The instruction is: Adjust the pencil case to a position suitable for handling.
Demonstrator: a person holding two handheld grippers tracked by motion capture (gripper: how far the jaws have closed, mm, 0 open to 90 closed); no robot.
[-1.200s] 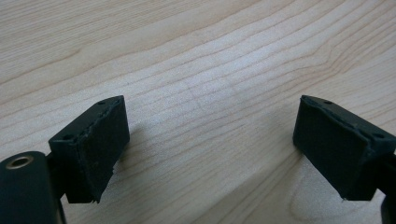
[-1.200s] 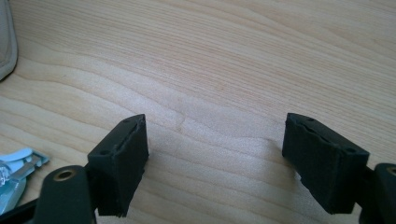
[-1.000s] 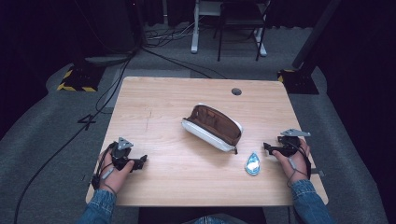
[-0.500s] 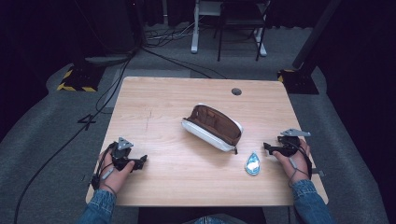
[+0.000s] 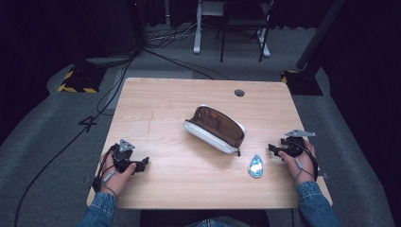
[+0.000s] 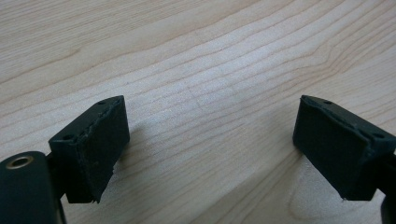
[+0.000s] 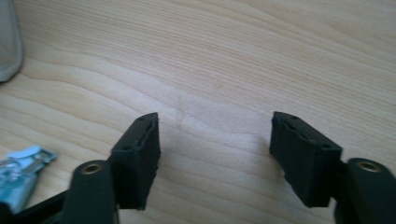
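Observation:
An open pencil pouch [image 5: 215, 128], white outside and brown inside, lies slanted in the middle of the wooden table [image 5: 170, 99]. A small blue teardrop-shaped item [image 5: 256, 165] lies to its front right. My left gripper [image 5: 144, 162] rests near the table's front left, its jaws wide open over bare wood [image 6: 210, 144]. My right gripper [image 5: 272, 149] rests at the front right, pointing left. Its jaws [image 7: 215, 154] have just been closing a little, stand open, and hold nothing. In the right gripper view the blue item [image 7: 18, 175] sits at the lower left and the pouch's edge [image 7: 7, 42] at the upper left.
A round cable hole [image 5: 239, 92] sits near the table's far edge. Beyond the table are a chair and desk legs [image 5: 241, 28], floor cables [image 5: 118, 80] and a yellow-black striped base [image 5: 78, 80]. The person's denim sleeves come in from the bottom.

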